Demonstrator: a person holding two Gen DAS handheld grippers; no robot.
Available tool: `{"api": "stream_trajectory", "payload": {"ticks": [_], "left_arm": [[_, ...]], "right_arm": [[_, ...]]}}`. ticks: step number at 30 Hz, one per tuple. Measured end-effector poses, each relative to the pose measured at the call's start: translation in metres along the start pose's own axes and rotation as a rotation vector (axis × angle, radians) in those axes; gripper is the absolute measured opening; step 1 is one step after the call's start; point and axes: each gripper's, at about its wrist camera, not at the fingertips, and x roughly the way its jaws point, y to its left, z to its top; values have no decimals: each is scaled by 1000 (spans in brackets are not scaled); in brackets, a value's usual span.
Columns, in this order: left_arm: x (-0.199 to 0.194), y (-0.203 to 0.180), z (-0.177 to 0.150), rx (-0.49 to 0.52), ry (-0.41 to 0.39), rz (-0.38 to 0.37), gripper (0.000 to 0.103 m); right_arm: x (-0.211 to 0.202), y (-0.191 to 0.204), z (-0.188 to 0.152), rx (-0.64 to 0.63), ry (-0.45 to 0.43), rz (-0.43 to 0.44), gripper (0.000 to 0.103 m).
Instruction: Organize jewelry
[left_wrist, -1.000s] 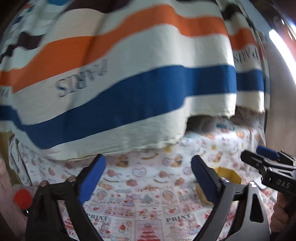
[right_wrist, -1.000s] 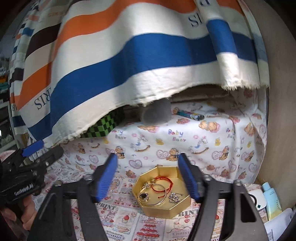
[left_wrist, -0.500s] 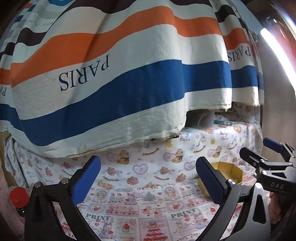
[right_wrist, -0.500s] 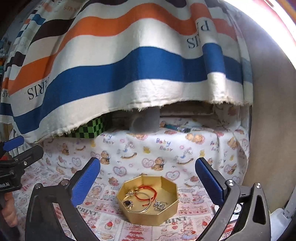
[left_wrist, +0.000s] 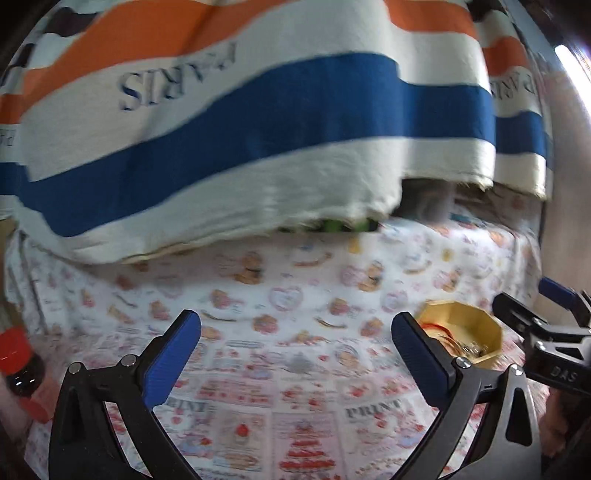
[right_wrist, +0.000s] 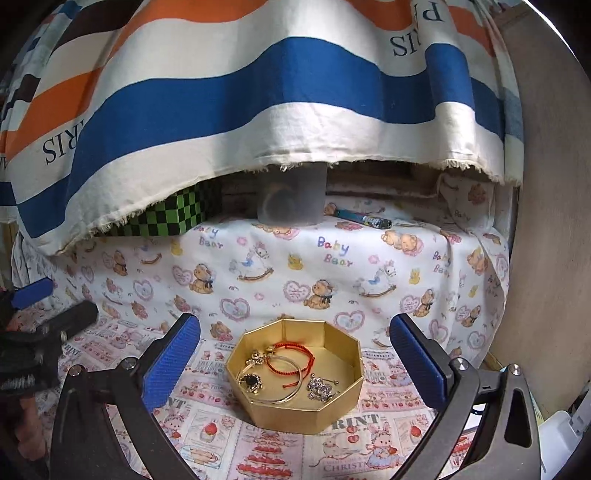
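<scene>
Right wrist: gold octagonal jewelry box (right_wrist: 295, 380)

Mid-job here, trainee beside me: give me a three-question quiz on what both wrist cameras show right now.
1. True or false: the right gripper is clamped on the gold octagonal box.
2. Which item lies in the box? A) red cord bracelet B) wristwatch C) hair comb
3. Fill in: the pen lies at the back, just right of the grey ____.

Key
1. False: its jaws stand wide, the box between them untouched.
2. A
3. cup, half hidden under the striped cloth.
</scene>
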Motion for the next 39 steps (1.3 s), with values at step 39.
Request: {"api": "stream_trajectory", "payload": {"ticks": [39], "left_arm": [[-5,4,-1,7,2,76,103]], "right_arm": [[0,4,1,-14,4,50,103]]}}
